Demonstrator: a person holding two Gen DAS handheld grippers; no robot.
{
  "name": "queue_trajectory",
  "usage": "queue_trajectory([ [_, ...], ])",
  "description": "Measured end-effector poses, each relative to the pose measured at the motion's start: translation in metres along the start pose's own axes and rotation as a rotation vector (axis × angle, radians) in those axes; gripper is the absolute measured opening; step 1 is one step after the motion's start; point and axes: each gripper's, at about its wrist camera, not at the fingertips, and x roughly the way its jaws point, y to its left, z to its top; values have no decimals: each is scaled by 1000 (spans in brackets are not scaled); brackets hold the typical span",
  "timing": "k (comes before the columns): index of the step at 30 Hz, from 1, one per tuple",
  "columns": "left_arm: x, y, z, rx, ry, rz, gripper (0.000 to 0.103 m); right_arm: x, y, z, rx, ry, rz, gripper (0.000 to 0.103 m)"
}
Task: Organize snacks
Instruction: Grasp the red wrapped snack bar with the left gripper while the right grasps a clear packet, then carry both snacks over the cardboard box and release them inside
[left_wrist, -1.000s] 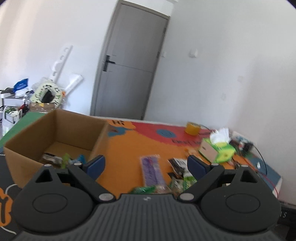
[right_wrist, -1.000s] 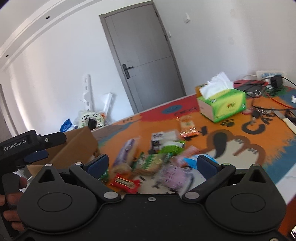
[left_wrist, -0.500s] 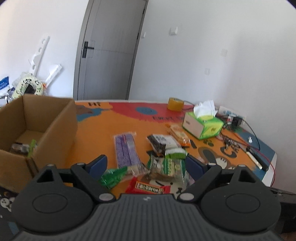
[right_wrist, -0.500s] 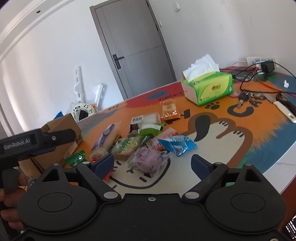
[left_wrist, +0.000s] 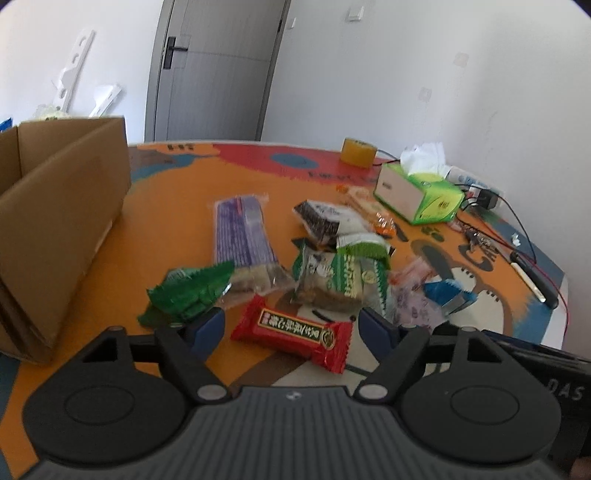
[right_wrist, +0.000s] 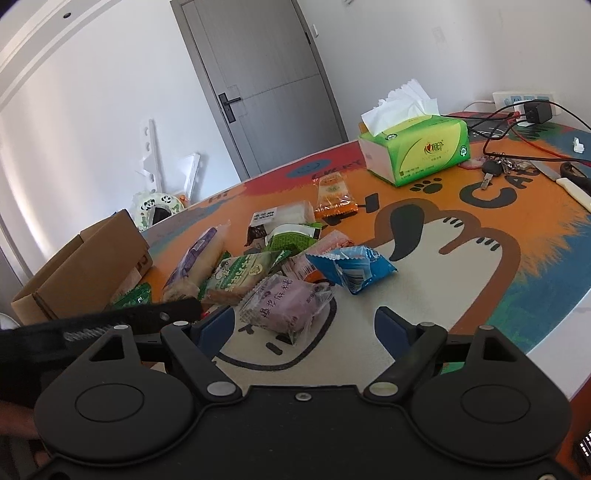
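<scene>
Both claws have dropped toward the snack pile, narrowing yet gripping nothing — left claw (left_wrist: 290, 326) straddles the red bar (left_wrist: 291, 335), right claw (right_wrist: 304, 325) the purple packet (right_wrist: 286, 304); pickups look imminent.

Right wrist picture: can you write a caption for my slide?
Open right gripper above a purple snack packet in a pile of snacks, its fingers having just been closing, cardboard box beside.

Two close, downward-tilted wrist views, both over the snack pile (left_wrist: 332, 266).
</scene>
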Motion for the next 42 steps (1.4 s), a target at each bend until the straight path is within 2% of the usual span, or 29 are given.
queue_trajectory([
  [2, 4, 0, -2, -3, 3, 12, 77, 2, 0, 0, 2, 4, 2, 83],
  [5, 4, 0, -3, -4, -7, 13, 64, 6, 0, 0, -2, 4, -1, 83],
  [6, 4, 0, -3, -1, -8, 12, 54, 7, 1, 1, -3, 3, 0, 83],
  [9, 4, -2, -2, 18, -7, 1, 44, 10, 3, 1, 0, 3, 5, 83],
  [16, -5, 4, 1, -4, -26, -14, 42, 17, 12, 4, -14, 3, 12, 83],
  [23, -24, 10, 14, -20, -87, -18, 41, 22, 26, 14, -38, -16, 15, 85],
  [26, -29, 15, 17, -26, -111, -5, 41, 29, 32, 17, -56, -6, 4, 92],
  [31, -32, 20, 19, -38, -120, -2, 41, 44, 39, 14, -85, 26, -48, 94],
  [33, -33, 22, 20, -42, -122, -1, 41, 46, 41, 14, -98, 36, -61, 88],
  [35, -36, 25, 20, -46, -128, -1, 41, 49, 42, 14, -115, 57, -98, 62],
  [37, -39, 25, 21, -47, -137, -1, 41, 48, 40, 14, -112, 54, -96, 51],
  [40, -45, 28, 23, -50, -149, 2, 41, 40, 36, 16, -77, 38, -59, 36],
  [42, -50, 28, 24, -49, -157, 4, 41, 32, 36, 17, -69, 14, -45, 31],
])
